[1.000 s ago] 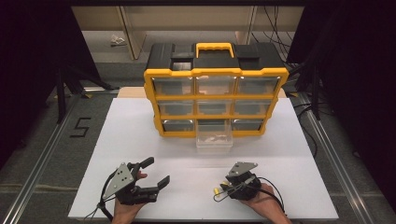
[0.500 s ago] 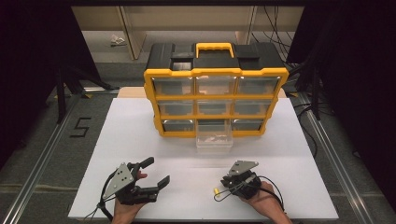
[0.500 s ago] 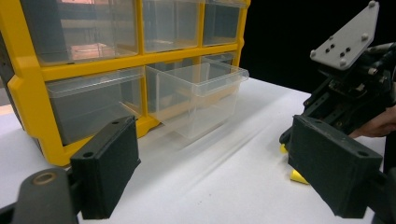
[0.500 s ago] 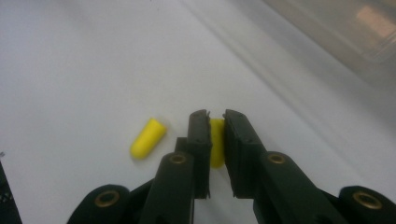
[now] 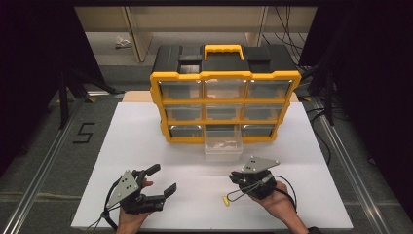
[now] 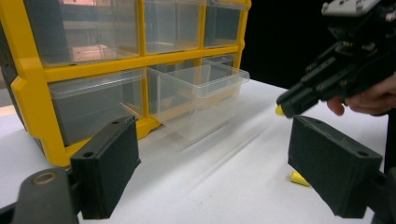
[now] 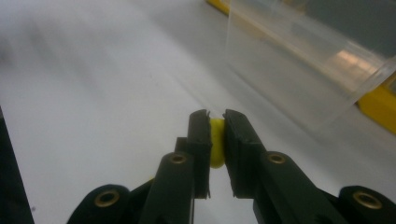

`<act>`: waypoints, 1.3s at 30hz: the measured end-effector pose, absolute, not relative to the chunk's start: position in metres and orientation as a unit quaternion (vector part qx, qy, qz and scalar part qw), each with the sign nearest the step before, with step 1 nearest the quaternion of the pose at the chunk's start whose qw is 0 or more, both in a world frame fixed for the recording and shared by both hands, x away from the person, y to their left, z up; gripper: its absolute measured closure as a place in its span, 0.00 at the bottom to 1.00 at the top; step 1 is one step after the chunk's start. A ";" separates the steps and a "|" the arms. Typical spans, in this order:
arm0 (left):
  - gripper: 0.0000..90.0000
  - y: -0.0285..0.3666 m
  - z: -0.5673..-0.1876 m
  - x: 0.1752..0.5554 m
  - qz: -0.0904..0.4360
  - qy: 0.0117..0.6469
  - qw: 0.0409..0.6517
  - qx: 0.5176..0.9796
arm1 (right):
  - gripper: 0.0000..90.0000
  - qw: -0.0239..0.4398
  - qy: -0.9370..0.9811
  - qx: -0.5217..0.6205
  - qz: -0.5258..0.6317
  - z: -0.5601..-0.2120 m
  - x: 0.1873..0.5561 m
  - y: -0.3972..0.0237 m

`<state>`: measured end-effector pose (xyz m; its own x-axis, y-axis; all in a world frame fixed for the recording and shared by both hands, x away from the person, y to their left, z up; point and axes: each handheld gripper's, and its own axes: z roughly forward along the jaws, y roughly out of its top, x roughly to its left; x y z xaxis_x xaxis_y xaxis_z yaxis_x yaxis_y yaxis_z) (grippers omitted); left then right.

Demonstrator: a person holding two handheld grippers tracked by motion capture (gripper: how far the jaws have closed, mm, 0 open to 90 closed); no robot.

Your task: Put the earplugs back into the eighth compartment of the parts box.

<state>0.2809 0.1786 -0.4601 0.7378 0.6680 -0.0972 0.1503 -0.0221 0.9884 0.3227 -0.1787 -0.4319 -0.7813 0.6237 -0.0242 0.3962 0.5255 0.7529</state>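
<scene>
Right gripper (image 7: 215, 119) has crept forward over the last half second, edging from the near part of the white table (image 5: 146, 131) toward the yellow-and-black drawer organizer (image 5: 224, 75); the shift is small, but it points toward the cabinet. Its jaws are pressed together on a small yellow piece (image 7: 216, 140), which sits between the pads just behind the tips and is lifted clear of the table.

The organizer has not moved. Its clear drawer (image 5: 223, 146), bottom row, middle column, stays pulled out over the table with its open top facing up (something pale lies inside, too blurred to name). That drawer stands just ahead of the carried piece, so I judge the pick done and the carry begun, with the drop into the drawer still to come.

Left gripper (image 5: 164, 178) rests where it was, jaws spread wide and holding nothing.

A second yellow piece (image 5: 225, 200) lies on the table just below the right gripper, likely the next one to fetch.
</scene>
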 end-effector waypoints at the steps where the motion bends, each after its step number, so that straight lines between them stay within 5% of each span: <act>1: 0.18 0.179 -0.460 0.281 0.205 0.299 0.632 0.685 | 0.90 0.150 0.859 0.295 0.391 -0.429 0.324 -0.178; 15: 0.18 0.179 -0.460 0.280 0.206 0.300 0.633 0.683 | 0.90 0.182 0.830 0.301 0.432 -0.392 0.349 -0.174; 39: 0.18 0.180 -0.459 0.280 0.208 0.300 0.635 0.680 | 0.90 0.204 0.804 0.340 0.443 -0.391 0.395 -0.167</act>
